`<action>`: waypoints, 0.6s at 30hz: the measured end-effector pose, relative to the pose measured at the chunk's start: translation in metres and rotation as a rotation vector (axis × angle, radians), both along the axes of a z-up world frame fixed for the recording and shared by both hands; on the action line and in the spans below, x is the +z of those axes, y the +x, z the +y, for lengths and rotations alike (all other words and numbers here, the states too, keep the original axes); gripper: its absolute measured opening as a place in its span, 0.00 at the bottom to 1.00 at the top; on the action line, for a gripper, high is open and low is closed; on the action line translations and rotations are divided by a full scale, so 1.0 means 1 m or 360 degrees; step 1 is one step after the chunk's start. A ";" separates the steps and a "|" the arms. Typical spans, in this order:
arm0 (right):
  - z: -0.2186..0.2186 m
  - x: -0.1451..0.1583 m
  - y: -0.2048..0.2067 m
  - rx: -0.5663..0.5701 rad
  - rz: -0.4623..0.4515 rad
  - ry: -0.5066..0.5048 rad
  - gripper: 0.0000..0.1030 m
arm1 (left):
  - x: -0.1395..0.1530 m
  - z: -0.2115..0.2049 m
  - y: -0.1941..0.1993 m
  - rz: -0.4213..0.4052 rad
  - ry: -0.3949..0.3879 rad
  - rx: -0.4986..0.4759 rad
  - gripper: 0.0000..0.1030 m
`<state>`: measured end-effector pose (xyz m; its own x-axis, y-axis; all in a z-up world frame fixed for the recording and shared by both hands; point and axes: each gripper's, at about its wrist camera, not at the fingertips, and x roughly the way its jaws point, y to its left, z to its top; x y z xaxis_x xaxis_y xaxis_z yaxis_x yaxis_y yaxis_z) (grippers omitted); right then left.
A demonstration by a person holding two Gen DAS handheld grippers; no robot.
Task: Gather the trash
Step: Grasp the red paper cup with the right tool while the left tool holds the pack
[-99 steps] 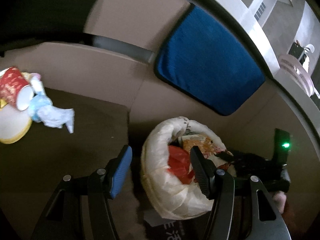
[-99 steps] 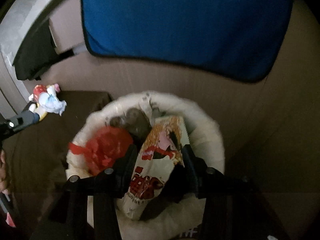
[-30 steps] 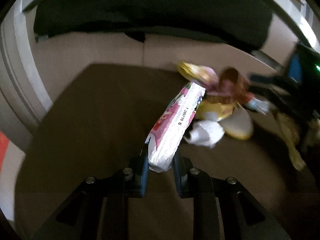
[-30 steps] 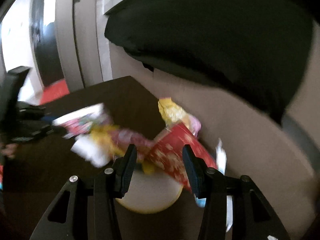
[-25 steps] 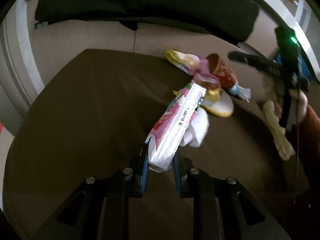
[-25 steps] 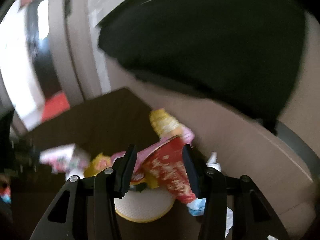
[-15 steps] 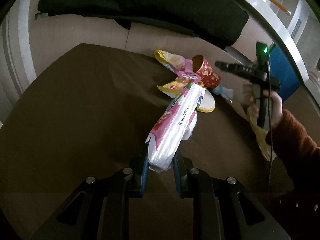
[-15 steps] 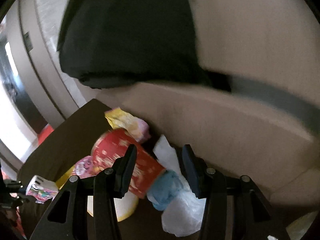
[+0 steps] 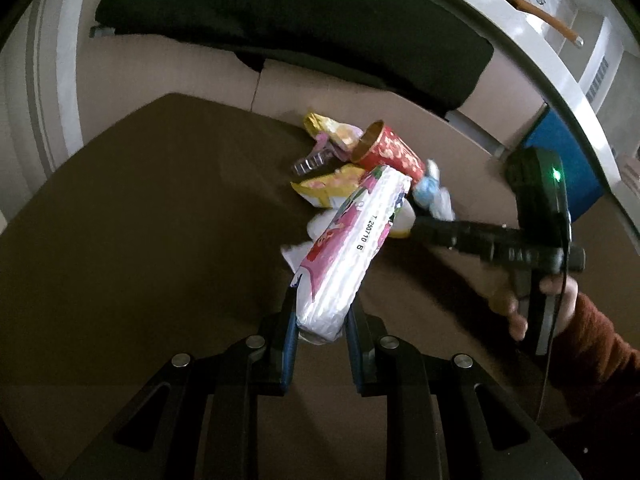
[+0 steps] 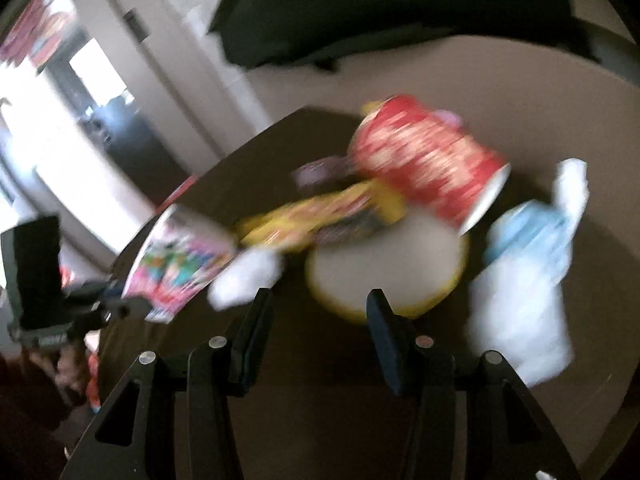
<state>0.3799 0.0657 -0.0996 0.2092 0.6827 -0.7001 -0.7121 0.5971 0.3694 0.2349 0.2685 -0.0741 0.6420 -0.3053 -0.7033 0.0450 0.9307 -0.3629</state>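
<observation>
My left gripper (image 9: 321, 312) is shut on a pink and white snack packet (image 9: 352, 240) and holds it above the dark brown table (image 9: 140, 220). The packet also shows in the blurred right wrist view (image 10: 180, 264). My right gripper (image 10: 318, 312) is open and empty, just in front of a round white lid with a yellow rim (image 10: 384, 268). A red paper cup (image 10: 428, 176) lies on its side behind the lid, next to a yellow wrapper (image 10: 320, 224) and blue and white crumpled tissue (image 10: 528, 248). The cup (image 9: 390, 152) also shows in the left wrist view.
A black cushion (image 9: 280, 24) and beige sofa back (image 9: 340, 92) run behind the table. A blue cushion (image 9: 560, 160) lies at the right. A doorway (image 10: 80, 120) shows at the left of the right wrist view.
My right gripper has swung down and closer to the trash pile, reaching in from the right. My left gripper still holds the packet and has shifted little.
</observation>
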 end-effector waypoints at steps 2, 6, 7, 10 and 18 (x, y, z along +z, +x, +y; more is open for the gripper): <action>0.000 0.003 -0.015 0.0036 -0.0018 -0.0024 0.45 | 0.000 -0.002 -0.008 0.0021 -0.0035 -0.0011 0.22; -0.009 0.025 -0.037 0.0021 -0.0219 -0.0070 0.45 | 0.001 -0.007 -0.021 0.0028 -0.0051 -0.0014 0.22; -0.011 0.034 -0.040 -0.0019 -0.0318 -0.0094 0.45 | 0.002 -0.008 -0.024 0.0023 -0.0049 -0.0002 0.22; -0.018 0.056 -0.030 -0.0174 -0.0578 -0.0146 0.45 | 0.002 -0.005 -0.027 -0.0009 -0.0055 0.0064 0.22; -0.009 0.058 0.093 -0.0433 -0.0321 0.0058 0.50 | 0.000 0.008 -0.020 -0.0064 -0.0191 0.0120 0.22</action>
